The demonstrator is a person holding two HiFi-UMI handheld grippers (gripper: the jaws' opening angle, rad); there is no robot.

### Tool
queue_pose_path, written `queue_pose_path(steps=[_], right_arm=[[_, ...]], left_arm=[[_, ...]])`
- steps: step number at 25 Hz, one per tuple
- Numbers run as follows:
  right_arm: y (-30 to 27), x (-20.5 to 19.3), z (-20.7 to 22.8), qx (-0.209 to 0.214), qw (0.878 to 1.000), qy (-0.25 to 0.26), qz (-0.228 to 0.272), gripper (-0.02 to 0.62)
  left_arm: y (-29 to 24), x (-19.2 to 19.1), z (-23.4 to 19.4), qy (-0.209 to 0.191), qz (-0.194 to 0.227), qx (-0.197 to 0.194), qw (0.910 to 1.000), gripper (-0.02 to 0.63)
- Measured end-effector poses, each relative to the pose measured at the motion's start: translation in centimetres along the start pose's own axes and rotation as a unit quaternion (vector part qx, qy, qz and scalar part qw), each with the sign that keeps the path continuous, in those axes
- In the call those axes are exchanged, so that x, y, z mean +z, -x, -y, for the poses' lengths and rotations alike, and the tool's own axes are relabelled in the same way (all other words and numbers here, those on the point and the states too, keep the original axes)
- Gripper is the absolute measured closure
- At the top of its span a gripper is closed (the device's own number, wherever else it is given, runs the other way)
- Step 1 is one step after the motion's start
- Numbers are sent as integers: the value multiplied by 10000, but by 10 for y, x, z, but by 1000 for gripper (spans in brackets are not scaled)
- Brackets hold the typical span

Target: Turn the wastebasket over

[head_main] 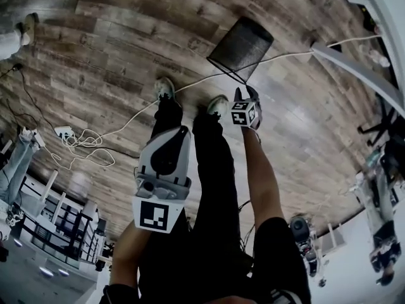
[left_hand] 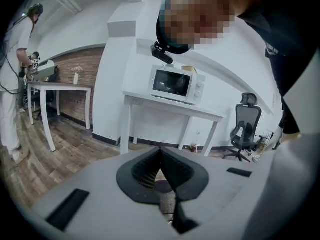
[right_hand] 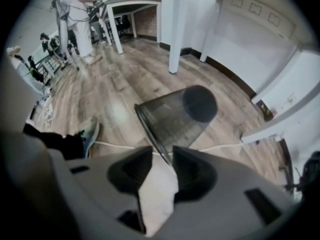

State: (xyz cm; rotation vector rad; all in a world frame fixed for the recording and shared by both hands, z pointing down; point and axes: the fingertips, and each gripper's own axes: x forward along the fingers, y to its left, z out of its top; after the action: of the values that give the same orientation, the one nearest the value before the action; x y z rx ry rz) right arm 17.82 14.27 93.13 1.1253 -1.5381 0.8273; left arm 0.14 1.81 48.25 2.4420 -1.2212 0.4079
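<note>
Right gripper view: aimed steeply down at a wood floor (right_hand: 125, 79).
Right gripper (right_hand: 162, 156): jaws apart, clamped on nothing.
Wastebasket (right_hand: 172, 116): black mesh, lying on its side on the floor just ahead of the right gripper.
Rim (right_hand: 147, 126): the end nearest the right gripper, lined up with the gap between its jaws; whether it touches a pad cannot be told.
Bottom (right_hand: 200, 104): solid dark disc, turned away from the right gripper.
White cable (right_hand: 120, 145): on the floor, running across just ahead of the jaws and under the wastebasket.
Sneaker (right_hand: 90, 131): on the floor, left of the right gripper.
Left gripper (left_hand: 160, 151): jaw tips closed together, nothing between them; pointed out into the room, well apart from the wastebasket.
Microwave (left_hand: 175, 84): on a white table (left_hand: 145, 96), well ahead of the left gripper.
Office chair (left_hand: 246, 129): ahead and to the right of the left gripper.
</note>
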Motion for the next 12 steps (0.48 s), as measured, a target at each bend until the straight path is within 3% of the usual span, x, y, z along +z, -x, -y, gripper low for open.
queue_pose_path(steps=[12], right_arm=[[-44, -18, 4, -207, 9987, -270, -376, 407]], left_arm=[[-2, -25, -15, 74, -143, 65, 9998, 571]])
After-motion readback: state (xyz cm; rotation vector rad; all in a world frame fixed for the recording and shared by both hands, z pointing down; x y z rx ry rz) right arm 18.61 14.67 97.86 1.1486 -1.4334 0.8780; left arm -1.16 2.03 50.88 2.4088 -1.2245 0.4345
